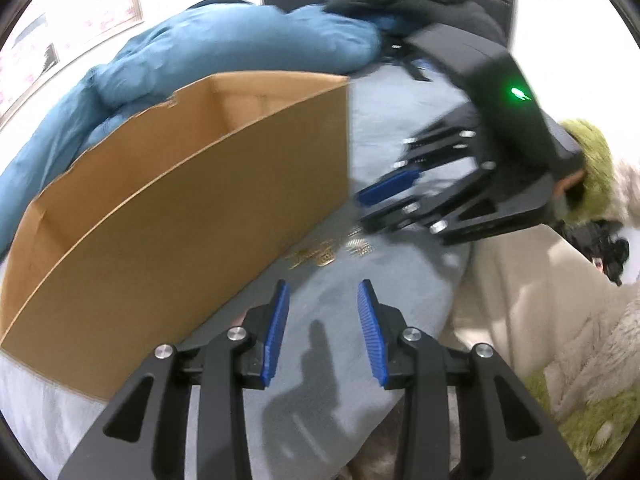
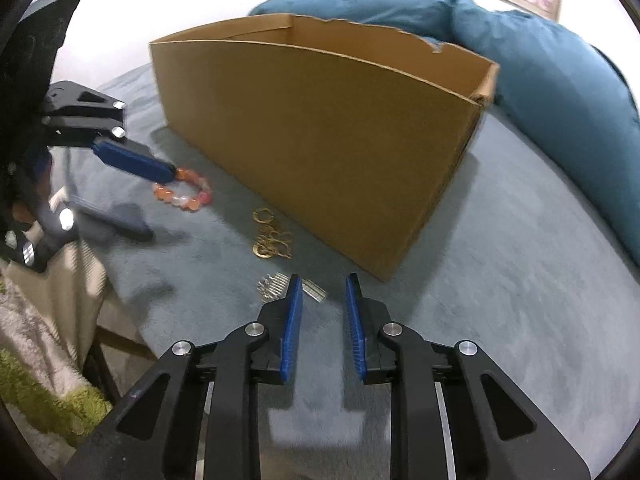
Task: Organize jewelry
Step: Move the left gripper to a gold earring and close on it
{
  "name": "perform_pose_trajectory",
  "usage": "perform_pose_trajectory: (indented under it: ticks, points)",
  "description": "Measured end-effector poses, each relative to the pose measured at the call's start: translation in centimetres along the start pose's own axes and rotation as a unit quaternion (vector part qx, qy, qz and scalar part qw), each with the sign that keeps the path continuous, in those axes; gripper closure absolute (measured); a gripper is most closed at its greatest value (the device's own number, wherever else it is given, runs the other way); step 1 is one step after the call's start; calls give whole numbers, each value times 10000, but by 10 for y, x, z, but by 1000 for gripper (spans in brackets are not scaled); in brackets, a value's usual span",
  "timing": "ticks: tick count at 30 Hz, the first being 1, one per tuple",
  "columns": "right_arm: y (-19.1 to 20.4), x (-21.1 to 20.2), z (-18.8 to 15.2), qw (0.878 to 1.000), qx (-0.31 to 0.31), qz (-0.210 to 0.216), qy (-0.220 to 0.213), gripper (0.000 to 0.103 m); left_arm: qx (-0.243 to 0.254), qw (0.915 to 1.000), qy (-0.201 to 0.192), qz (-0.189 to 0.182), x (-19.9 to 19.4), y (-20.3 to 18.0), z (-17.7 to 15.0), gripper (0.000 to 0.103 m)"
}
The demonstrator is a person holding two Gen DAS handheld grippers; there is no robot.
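Closest to me, my right gripper (image 2: 321, 292) has its blue pads apart, nothing between them, above the grey-blue bedspread (image 2: 500, 280). Leftmost, my left gripper (image 2: 160, 196) also stands open over the orange bead bracelet (image 2: 185, 192). Gold earrings (image 2: 271, 238) and silver pieces (image 2: 276, 285) lie rightward, beside the cardboard box (image 2: 320, 128).

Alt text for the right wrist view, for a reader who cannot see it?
The right gripper hovers open over silver jewelry on a grey-blue blanket, before a cardboard box. Left of it, the left gripper flanks a pink bead bracelet near gold earrings.
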State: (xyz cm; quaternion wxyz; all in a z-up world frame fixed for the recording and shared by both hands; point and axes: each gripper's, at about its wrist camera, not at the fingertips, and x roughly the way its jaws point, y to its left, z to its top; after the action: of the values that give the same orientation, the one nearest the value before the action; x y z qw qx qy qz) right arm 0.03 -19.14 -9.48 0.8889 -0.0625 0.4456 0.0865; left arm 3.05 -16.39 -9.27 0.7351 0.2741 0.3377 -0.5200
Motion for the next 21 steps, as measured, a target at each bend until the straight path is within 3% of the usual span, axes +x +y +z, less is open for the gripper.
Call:
perform_pose_trajectory:
  ticks: [4, 11, 21]
  points:
    - [2, 14, 3, 9997, -186, 132, 113, 87, 223, 9995, -50, -223, 14, -12, 5, 69]
    - [-4, 16, 0, 9997, -62, 173, 176, 102, 422, 9987, -40, -287, 36, -20, 13, 69]
    - [-10, 0, -18, 9993, 354, 8, 148, 103, 525, 9984, 125, -184, 60, -24, 17, 82]
